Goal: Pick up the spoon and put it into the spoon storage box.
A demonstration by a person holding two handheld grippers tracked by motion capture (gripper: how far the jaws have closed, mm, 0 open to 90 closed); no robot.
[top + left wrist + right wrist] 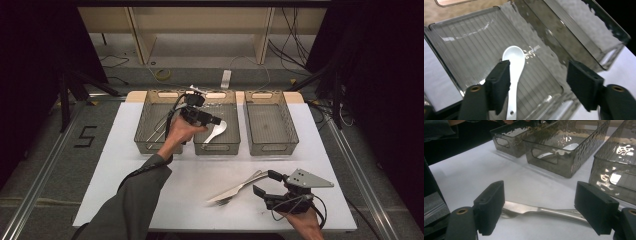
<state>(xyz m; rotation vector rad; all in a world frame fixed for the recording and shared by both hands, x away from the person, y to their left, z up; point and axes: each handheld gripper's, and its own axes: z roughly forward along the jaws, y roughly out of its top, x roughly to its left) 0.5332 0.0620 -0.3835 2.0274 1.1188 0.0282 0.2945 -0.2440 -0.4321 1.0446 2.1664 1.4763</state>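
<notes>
Three smoky see-through bins stand in a row along the far edge of the white worktop (pixel 125 165). The left tongs (pixel 214 120) hang over the middle bin (pixel 217 146), released, with their jaws wide apart. In the left gripper view a white spoon (pixel 514 65) lies flat on the ribbed floor of that bin, bowl toward the far wall and handle toward the near wall; the left jaw hangs in front of the handle, and the pictures do not show whether it touches it. The spoon sits between the jaws but is not clamped. In the high view the spoon's bowl shows just right of the left tongs.

The left bin (pixel 145 131) holds some long metal pieces, partly hidden by the person's left hand (pixel 181 132); what they are is hard to tell. The right bin (pixel 270 145) stands just beside the middle one.

Near the worktop's near right corner the right tongs (pixel 263 183) are also released, jaws spread and holding nothing. A metal knife (pixel 240 187) and a fork (pixel 224 201) lie together on the bare worktop, crossing each other at a slant, with their handle ends between the open jaws. In the right gripper view a metal handle (pixel 544 211) runs across the gap between the two jaws, lying flat on the worktop, apart from both pads as far as can be seen.
</notes>
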